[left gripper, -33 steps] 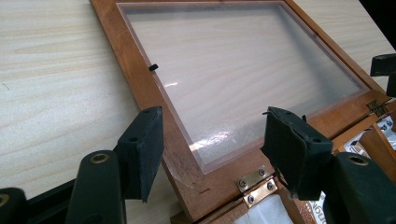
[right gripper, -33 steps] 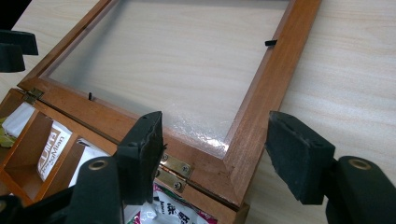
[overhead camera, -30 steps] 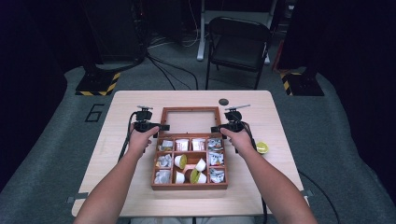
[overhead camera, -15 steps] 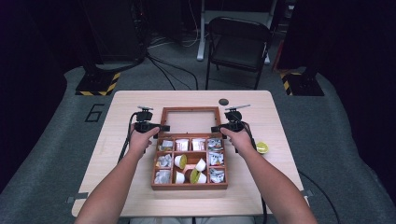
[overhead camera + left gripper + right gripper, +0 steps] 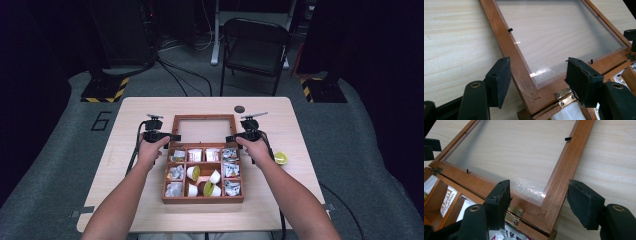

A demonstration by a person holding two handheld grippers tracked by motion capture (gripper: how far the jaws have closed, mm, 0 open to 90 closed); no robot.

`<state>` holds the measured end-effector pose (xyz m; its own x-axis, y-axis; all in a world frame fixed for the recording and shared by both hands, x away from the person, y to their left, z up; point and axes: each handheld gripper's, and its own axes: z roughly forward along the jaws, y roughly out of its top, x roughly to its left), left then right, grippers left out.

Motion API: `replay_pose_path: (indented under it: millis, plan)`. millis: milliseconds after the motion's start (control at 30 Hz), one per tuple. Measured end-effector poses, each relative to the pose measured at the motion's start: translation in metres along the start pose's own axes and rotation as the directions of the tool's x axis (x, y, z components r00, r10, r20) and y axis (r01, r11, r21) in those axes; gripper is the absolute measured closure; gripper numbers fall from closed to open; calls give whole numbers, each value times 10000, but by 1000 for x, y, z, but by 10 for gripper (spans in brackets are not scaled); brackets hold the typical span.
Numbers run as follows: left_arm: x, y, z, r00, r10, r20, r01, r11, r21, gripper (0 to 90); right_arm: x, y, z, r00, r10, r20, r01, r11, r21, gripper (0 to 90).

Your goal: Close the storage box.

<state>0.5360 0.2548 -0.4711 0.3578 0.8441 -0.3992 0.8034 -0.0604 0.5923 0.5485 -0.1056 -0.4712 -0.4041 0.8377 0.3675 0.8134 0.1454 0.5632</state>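
Note:
A wooden compartment box [image 5: 202,199] sits mid-table, holding white cups [image 5: 215,176] and paper sachets [image 5: 231,170]. Its glass-paned lid [image 5: 203,118] lies swung back flat on the table behind it. My left gripper [image 5: 172,137] is at the lid's left hinge corner. In the left gripper view the gripper [image 5: 537,82] straddles the lid's frame rail [image 5: 521,75]; its jaws have just been opening and the pads do not press on the wood. My right gripper [image 5: 231,138] is at the right hinge corner, and in its own view the gripper [image 5: 539,200] stands open around the rail [image 5: 556,185].
A yellow-green cup [image 5: 280,158] lies on the table right of the box. A small dark disc [image 5: 239,109] rests near the table's far edge. A folding chair [image 5: 255,45] stands beyond the table. Brass hinges [image 5: 564,97] join lid and box.

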Motion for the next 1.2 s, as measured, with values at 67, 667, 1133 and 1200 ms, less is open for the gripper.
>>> replay_pose_path:
  millis: [67,667,1133,1200]
  plan:
    - [1,-1,1,10000,-54,74,55,10000,-76,365,0,0,1,10000,39,7,-39,10000,27,342]
    - [4,-8,8,9994,-329,118,327,9993,156,354,-6,0,10,9999,82,-104,-81,9999,108,315]
    - [4,-9,12,9991,-398,135,394,9989,262,323,-11,0,16,9946,867,-577,-853,9960,272,293]
    - [3,-9,12,9995,-297,94,294,9991,293,315,-11,1,16,9947,868,-552,-854,9960,275,289]
